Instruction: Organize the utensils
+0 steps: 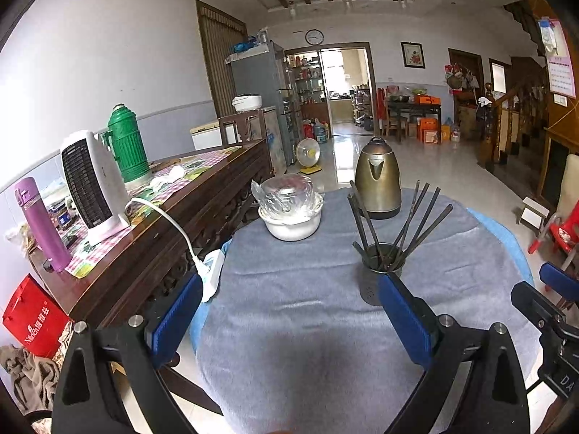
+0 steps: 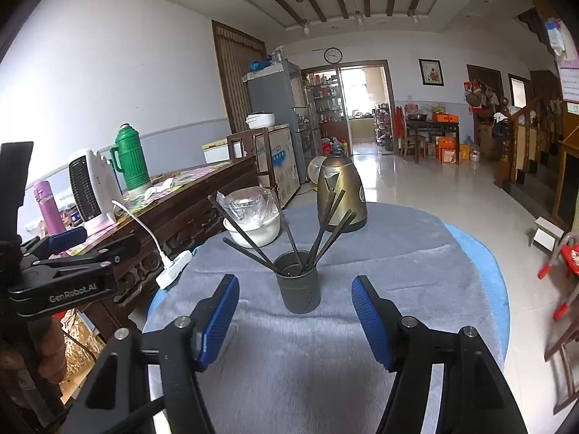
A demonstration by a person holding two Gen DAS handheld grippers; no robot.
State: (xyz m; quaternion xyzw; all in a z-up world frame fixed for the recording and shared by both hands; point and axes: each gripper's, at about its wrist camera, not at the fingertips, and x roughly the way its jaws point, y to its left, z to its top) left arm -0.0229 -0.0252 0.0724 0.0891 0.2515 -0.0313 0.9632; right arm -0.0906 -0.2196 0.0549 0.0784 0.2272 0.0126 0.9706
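A dark perforated utensil holder stands on the grey cloth of the round table. Several black chopsticks fan out of the holder. My right gripper is open just short of the holder, which shows in the gap between its blue pads; nothing is pressed. In the left wrist view the holder is partly hidden behind my left gripper's right finger. My left gripper is wide open over bare cloth and holds nothing. It also shows in the right wrist view as the left gripper, beside the table's left edge.
A brass-coloured kettle and a white bowl with a plastic-wrapped glass jar stand at the table's far side. A white power strip lies at the left edge. The wooden sideboard holds a heater, a green thermos and a purple bottle.
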